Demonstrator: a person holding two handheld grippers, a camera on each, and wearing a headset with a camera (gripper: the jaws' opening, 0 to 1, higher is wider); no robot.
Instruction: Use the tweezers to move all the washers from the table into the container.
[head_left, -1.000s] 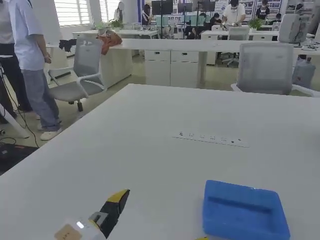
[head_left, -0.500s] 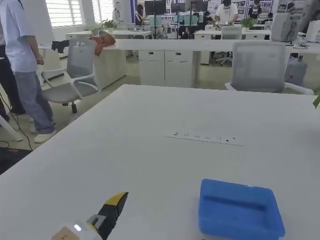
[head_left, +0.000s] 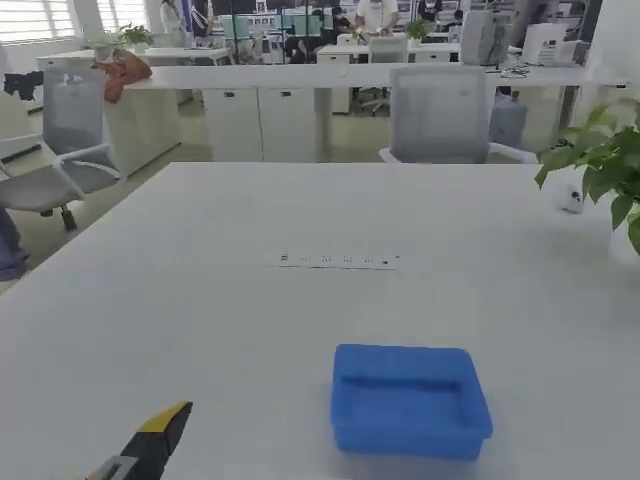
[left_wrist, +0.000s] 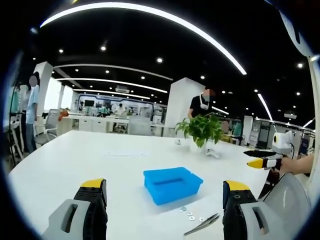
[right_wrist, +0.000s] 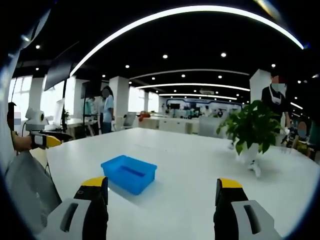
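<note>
A blue container (head_left: 410, 400) stands on the white table (head_left: 250, 320), near its front. In the left gripper view it (left_wrist: 172, 184) lies just ahead, with several small washers (left_wrist: 190, 214) and the metal tweezers (left_wrist: 202, 225) on the table in front of it. My left gripper (left_wrist: 164, 186) is open and holds nothing; one of its yellow-tipped fingers (head_left: 160, 428) shows at the lower left of the head view. My right gripper (right_wrist: 160, 183) is open too, well back from the container (right_wrist: 129, 173). Each gripper shows small in the other's view, right (left_wrist: 262, 161) and left (right_wrist: 46, 140).
A potted plant (head_left: 600, 165) stands at the table's right side, with a small white object (head_left: 572, 200) beside it. A socket strip (head_left: 335, 261) is set in the table's middle. Office chairs (head_left: 440, 115) and desks stand behind. A person (left_wrist: 202, 102) stands beyond the plant.
The head camera has swung to the right, bringing the plant into the picture. The container rests in the same place on the table. The gripper finger sits lower in the frame.
</note>
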